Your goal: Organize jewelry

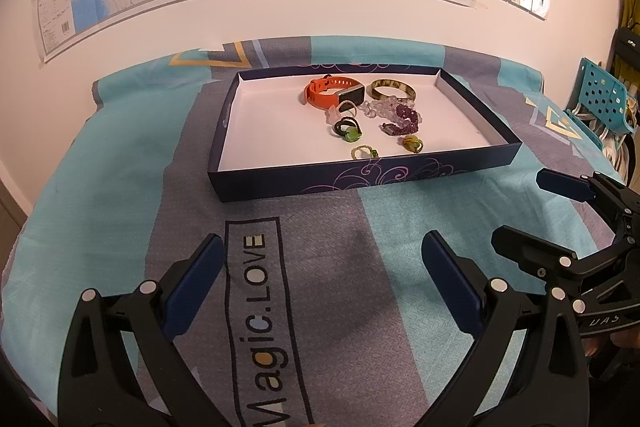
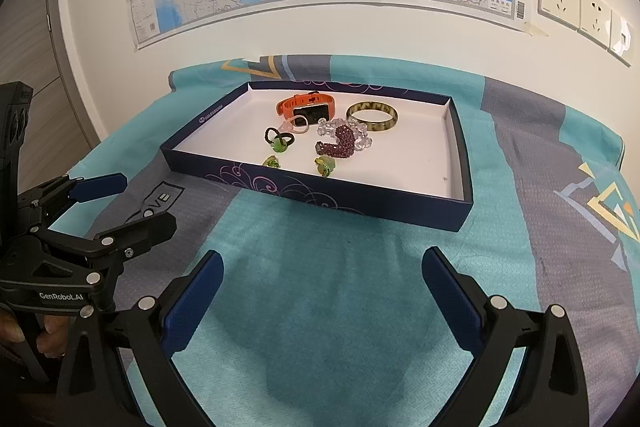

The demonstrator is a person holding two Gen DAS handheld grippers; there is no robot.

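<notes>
Left gripper (image 1: 322, 277) with jaws wide open, nothing between them, hovering over the bed cloth (image 1: 120, 187) near its front edge. Right gripper (image 2: 320, 291) the same — jaws spread wide, holding nothing, touching nothing. Dark blue, bumpy pads (image 2: 192, 303) on black plastic arms.

Flat cardboard box lid (image 2: 360, 205), dark blue outside with curly purple lines, white inside, lying toward the back edge of the bed, close to the wall. All the jewelry inside it, bunched in the middle:
- orange rubber watch (image 2: 306, 109) with a shiny dark screen, at the back
- round, hard bangle (image 2: 372, 117), brown and yellow — just beside the watch
- clear bead bracelet (image 2: 362, 137) touching a dark red bead bracelet (image 2: 340, 145)
- black hair tie with a green bead (image 2: 279, 141)
- two small green rings (image 1: 364, 151) near the lid's front wall

Soft woven cloth, teal and grey.
</notes>
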